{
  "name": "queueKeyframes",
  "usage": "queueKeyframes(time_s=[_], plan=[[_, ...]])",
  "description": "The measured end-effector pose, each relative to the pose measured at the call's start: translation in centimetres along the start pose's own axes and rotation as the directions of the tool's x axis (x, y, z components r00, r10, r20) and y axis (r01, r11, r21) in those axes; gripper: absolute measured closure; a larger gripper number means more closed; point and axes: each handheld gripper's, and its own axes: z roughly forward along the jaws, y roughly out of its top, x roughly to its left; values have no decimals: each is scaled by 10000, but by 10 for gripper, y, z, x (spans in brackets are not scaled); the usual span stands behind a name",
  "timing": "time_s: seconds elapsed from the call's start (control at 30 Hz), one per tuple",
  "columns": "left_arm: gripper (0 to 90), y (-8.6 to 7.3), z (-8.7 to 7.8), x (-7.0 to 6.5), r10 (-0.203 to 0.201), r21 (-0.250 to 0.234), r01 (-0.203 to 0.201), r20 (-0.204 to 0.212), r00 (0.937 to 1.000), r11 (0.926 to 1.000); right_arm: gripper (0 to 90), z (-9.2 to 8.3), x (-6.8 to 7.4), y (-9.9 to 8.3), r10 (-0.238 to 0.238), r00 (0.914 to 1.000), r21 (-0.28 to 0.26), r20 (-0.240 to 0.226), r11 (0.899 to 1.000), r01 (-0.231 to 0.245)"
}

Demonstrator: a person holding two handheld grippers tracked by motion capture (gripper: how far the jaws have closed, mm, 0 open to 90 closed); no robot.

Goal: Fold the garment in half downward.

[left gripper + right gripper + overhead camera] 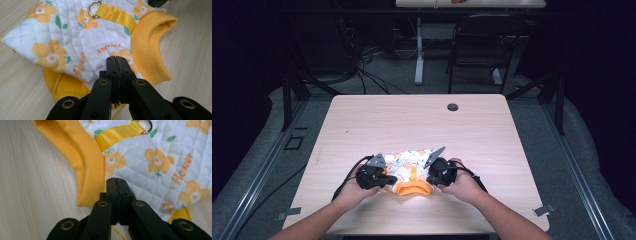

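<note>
Both my claws are pressed together on nothing, left gripper [388, 178] at nine o'clock and right gripper [428, 178] at three o'clock of the one quilted flower-print pet vest [409, 165] lying on the table [412, 120], its single metal D-ring [95, 8] on one yellow strap [115, 15].

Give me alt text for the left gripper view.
The left gripper, jaws closed together, sits over a quilted white garment printed with orange flowers, lying on a wooden table. A yellow ribbed collar curves at right; a yellow strap holds a metal ring.
</note>
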Motion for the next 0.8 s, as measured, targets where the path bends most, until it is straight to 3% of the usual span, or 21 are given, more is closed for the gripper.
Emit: queueKeyframes(time_s=[0.4,0.8], plan=[[896,-12,2,-2,-71,-32,71,64,10000,10000,898,6,2,-18,248,9997,138,-9,9996,-248],[897,-12,4,0,-46,-55,46,46,10000,10000,898,8,0,-18,427,9990,89,-98,9991,-426]])
